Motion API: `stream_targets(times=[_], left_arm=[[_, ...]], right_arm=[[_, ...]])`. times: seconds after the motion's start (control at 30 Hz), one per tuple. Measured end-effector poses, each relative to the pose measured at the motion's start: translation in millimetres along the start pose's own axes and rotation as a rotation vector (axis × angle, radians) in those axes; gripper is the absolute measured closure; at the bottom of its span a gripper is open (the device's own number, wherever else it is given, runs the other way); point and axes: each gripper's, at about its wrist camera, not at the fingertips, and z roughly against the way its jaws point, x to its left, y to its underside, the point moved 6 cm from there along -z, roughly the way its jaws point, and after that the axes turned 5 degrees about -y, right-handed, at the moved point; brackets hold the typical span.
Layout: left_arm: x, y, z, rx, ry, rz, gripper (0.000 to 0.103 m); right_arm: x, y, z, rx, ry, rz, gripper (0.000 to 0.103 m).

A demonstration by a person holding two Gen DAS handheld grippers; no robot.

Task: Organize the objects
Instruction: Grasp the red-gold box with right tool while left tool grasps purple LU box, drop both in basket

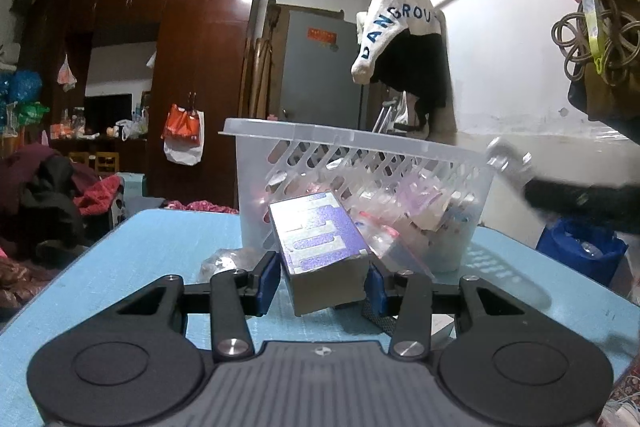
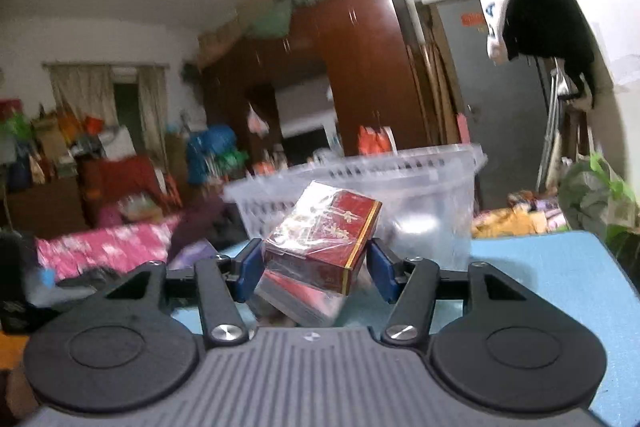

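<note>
Left fingers point(image 1: 272, 277) pinch a purple box point(image 1: 320, 247); right fingers point(image 2: 250, 269) clamp a red box point(image 2: 324, 239), basket point(image 2: 432, 187) behind blurred.

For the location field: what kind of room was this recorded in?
Most likely a cluttered bedroom or living room in a home: a tall dark wooden wardrobe with bundles piled on top, clothes heaped at the left, and a jacket hanging by the wall.
</note>
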Motion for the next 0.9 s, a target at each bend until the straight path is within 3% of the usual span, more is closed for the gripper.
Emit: stream_targets(times=[0.23, 0.4, 0.5, 0.67, 0.8, 0.9], left_arm=[[-5, -21, 20, -0.062, 0.035, -0.021, 0.054], [-1, -82, 18, -0.126, 0.027, -0.087, 0.054], [-5, -127, 2, -0.145, 0.048, -0.130, 0.054], [-12, -176, -55, -0.051, 0.063, -0.123, 0.054], [-12, -176, -106, 0.103, 0.087, -0.086, 0.054], [-9, -166, -126, 0.153, 0.098, -0.052, 0.054]], right_arm=[[8, -10, 1, -0.019, -0.010, 0.043, 0.044], [-3, -60, -10, -0.047, -0.013, 0.054, 0.044], [-9, -88, -32, -0.008, 0.034, 0.120, 0.044], [-36, -116, -75, 0.094, 0.050, 0.101, 0.044], [-56, -116, -105, 0.181, 0.072, 0.100, 0.044], [-60, -104, -112, 0.229, 0.096, 0.121, 0.044]])
